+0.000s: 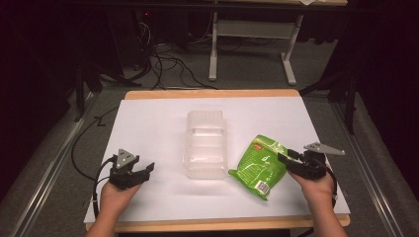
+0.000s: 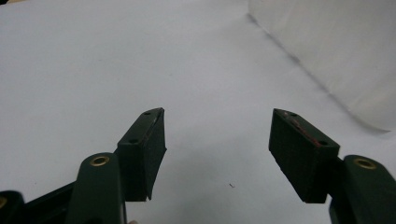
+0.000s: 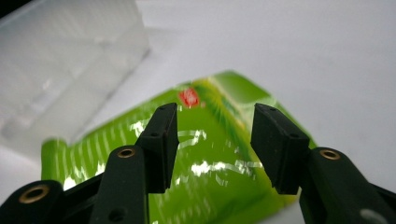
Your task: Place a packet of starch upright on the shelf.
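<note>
A green snack bag (image 1: 259,165) lies flat on the white table top (image 1: 148,118), just right of a clear plastic container (image 1: 206,143) at the centre. My right gripper (image 1: 285,159) reaches in from the right over the bag's right edge. In the right gripper view its jaws (image 3: 215,135) stand apart above the glossy green bag (image 3: 212,177), pads not pressing on it, with the container (image 3: 60,70) beyond at the left. My left gripper (image 1: 147,170) rests at the table's left, open over bare white surface (image 2: 217,140), with the container's wall (image 2: 336,51) off to its upper right.
The wooden table edge (image 1: 212,94) runs along the back. Behind it on the floor are black cables (image 1: 168,64) and a white desk frame (image 1: 252,39). A cable (image 1: 81,148) trails off the table's left side.
</note>
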`<state>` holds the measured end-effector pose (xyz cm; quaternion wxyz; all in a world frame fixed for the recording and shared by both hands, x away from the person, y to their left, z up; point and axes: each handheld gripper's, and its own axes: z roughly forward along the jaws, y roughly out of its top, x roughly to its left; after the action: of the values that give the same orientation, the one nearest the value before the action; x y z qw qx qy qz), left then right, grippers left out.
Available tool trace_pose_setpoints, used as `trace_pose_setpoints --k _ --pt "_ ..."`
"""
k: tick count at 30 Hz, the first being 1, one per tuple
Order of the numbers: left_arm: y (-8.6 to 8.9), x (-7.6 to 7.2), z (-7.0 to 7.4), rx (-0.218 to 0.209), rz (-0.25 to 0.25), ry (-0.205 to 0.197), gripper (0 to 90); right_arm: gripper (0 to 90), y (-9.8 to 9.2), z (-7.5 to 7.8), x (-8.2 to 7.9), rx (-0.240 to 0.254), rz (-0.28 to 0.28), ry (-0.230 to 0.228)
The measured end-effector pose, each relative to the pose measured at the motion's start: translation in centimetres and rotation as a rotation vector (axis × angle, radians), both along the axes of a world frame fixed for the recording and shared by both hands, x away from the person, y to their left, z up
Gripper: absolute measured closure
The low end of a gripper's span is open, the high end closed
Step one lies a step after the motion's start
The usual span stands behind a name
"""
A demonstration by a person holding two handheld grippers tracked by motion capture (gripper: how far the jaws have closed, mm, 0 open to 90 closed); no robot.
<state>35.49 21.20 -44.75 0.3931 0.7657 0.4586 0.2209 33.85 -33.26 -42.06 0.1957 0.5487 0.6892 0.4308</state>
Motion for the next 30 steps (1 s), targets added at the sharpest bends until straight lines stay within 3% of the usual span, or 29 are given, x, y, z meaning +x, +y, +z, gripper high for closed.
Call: trace_pose_setpoints --k 2,8,12,15,17,19,22,26,30 --pt "0.4 0.1 -0.1 -0.01 0.01 0.006 36.8 52.2 -0.2 0.0 0.8 -0.009 -0.016 0.013" --pt "0.7 0.3 -0.2 -0.026 0.034 0.01 37.0 46.7 -2.2 -2.5 2.1 0.009 -0.067 0.078" --pt "0.7 0.1 -0.2 -0.012 0.042 0.011 36.9 42.8 -4.5 -3.1 3.3 0.087 -0.102 0.14" --pt "0.5 0.1 -0.2 -0.001 0.043 0.015 36.9 41.5 -5.4 -3.3 4.0 0.081 -0.12 0.158" --pt "0.5 0.1 -0.2 0.0 0.042 0.017 36.9 40.1 -5.4 -4.1 4.0 0.096 -0.123 0.17" --pt "0.4 0.1 -0.3 0.009 0.041 0.016 36.8 39.1 -5.1 -4.6 3.9 0.07 -0.107 0.196" --pt "0.4 0.0 -0.4 0.019 0.045 0.021 36.7 38.8 -4.7 -5.2 3.4 0.105 -0.1 0.229" --pt "0.4 -0.1 -0.3 0.023 0.038 0.019 36.7 38.9 -4.8 -5.4 3.1 0.159 -0.114 0.227" --pt "0.2 -0.1 -0.4 0.029 0.03 0.024 36.7 42.6 -4.6 -5.5 3.1 0.191 -0.094 0.228"
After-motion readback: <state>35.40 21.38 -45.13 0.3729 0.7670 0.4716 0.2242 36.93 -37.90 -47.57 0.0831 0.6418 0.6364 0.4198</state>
